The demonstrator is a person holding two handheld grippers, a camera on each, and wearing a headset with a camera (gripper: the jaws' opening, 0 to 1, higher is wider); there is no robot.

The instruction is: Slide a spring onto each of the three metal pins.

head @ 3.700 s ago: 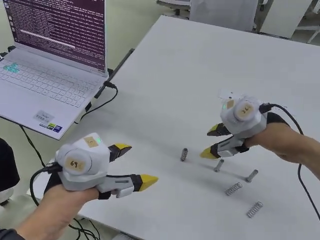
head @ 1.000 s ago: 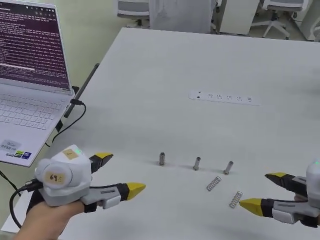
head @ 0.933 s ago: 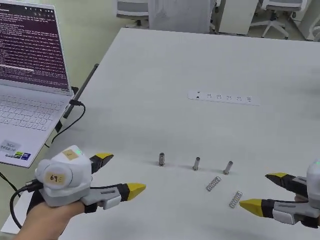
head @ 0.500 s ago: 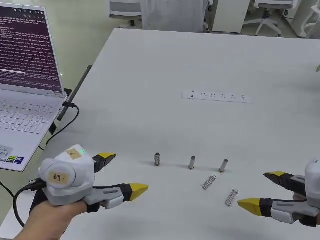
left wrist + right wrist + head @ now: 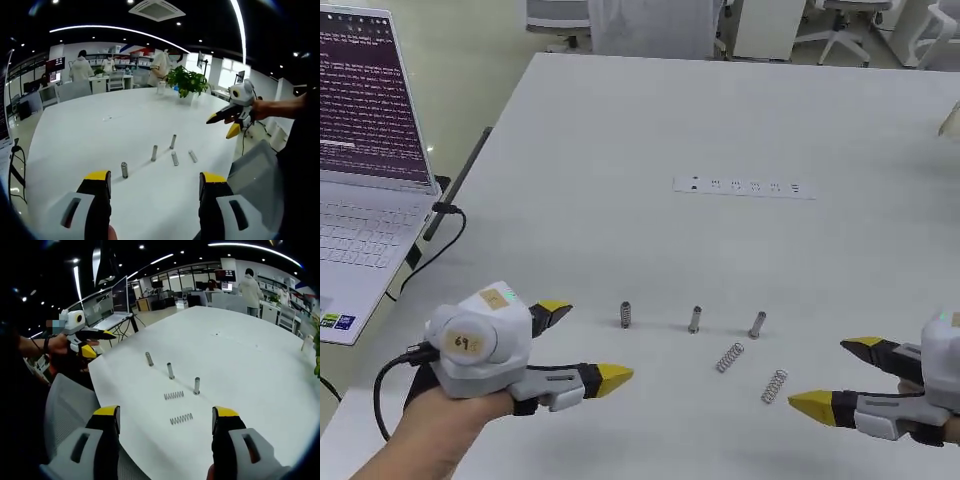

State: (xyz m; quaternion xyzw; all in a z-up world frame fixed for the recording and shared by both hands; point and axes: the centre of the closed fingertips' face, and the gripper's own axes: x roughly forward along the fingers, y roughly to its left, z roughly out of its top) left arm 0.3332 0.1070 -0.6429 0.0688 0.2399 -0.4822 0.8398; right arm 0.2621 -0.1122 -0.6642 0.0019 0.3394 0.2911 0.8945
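Firstly, left gripper (image 5: pixel 588 342): jaws spread wide, nothing between them, poised above the table (image 5: pixel 650 120). Just ahead of its farther tip, left pin (image 5: pixel 626 315), upright and seemingly ribbed with coils already, though too small to confirm. Further right along the same row, middle pin (image 5: pixel 695 320) and right pin (image 5: pixel 757 324), both upright and apparently bare. On the near side of those two, first spring (image 5: pixel 729 357) and second spring (image 5: pixel 775 386), both lying flat on a slant. Lastly, right gripper (image 5: pixel 838 374): jaws wide apart, empty. Second spring just off its nearer tip; in the right gripper view, straight ahead between the jaws with long axis running jaw to jaw. Clearly the nearer gripper. Probably calls for a wrist roll to pinch across the coils rather than end to end.
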